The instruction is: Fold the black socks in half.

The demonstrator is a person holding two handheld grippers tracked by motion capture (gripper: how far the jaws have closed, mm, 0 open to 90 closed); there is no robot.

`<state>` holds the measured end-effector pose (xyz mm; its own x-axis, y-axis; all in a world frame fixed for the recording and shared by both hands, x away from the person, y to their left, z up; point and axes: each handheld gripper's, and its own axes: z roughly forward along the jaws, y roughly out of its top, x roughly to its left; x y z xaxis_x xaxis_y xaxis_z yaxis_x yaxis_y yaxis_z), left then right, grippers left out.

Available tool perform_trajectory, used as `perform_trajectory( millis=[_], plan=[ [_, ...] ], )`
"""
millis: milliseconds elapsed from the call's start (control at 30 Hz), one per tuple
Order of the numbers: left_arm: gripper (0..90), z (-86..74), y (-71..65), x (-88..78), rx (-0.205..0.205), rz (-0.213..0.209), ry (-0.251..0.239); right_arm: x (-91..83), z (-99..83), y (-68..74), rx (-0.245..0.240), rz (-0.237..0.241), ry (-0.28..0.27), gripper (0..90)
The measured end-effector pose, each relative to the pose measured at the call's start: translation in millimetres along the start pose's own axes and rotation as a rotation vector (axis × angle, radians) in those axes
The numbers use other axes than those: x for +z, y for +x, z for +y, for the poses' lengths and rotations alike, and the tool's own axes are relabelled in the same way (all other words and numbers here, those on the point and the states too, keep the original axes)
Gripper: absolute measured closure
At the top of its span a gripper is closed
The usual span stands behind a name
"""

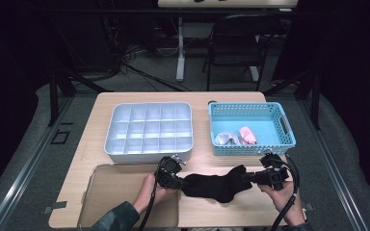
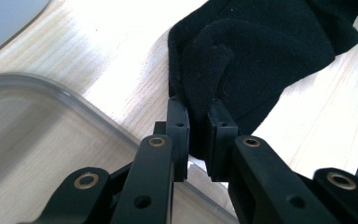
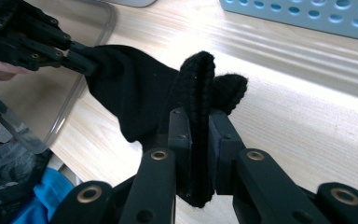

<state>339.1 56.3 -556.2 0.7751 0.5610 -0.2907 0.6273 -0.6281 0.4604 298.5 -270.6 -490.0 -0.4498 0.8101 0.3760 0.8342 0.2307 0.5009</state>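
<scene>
Wooden desk (image 1: 91, 144), largest of all, bearing everything. At ten o'clock from desk centre, white divided tray (image 1: 149, 130), compartments bare. At two o'clock, blue basket (image 1: 250, 126) with a grey bundle (image 1: 225, 138) and a pink one (image 1: 247, 134) lying side by side against its near wall. At seven o'clock, clear shallow tray (image 1: 111, 192), reaching to the near edge of the desk.

At six o'clock, black sock (image 1: 214, 185), stretched across between the two claws just above or on the desk; cannot tell which from the high view. Lies just right of the clear tray, well in front of both the white tray and the basket.

Left claw (image 2: 196, 128) clenched on the sock's end at nine o'clock, fabric pinched between the black jaws, over the clear tray's rim. Seen too in the right gripper view (image 3: 86, 63), gripping the far end of the sock.

Right claw (image 3: 196, 135) clenched on the ribbed cuff at three o'clock, cuff standing upright between the jaws and folded over above them.
</scene>
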Motion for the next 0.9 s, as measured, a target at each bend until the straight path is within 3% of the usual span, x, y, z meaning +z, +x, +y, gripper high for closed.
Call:
perform_trajectory(
  millis=[33, 233, 533, 900],
  plan=[
    [82.4, 0.3, -0.8, 0.4, -0.002, 0.014, -0.003, -0.1, 0.9, 1.1, -0.002, -0.002, 0.001, 81.6],
    [82.4, 2.0, -0.1, -0.8, 0.003, 0.001, -0.009, 3.8, 9.0, 11.4, -0.027, -0.007, 0.016, 81.6],
    [82.4, 2.3, -0.2, -0.3, 0.015, 0.003, -0.008, 25.0, 23.0, 24.7, -0.064, 0.02, 0.079, 81.5],
    [82.3, 2.3, 0.7, -0.4, 0.014, -0.004, -0.018, 43.9, 43.7, 40.9, -0.116, 0.013, 0.137, 81.4]
  ],
)
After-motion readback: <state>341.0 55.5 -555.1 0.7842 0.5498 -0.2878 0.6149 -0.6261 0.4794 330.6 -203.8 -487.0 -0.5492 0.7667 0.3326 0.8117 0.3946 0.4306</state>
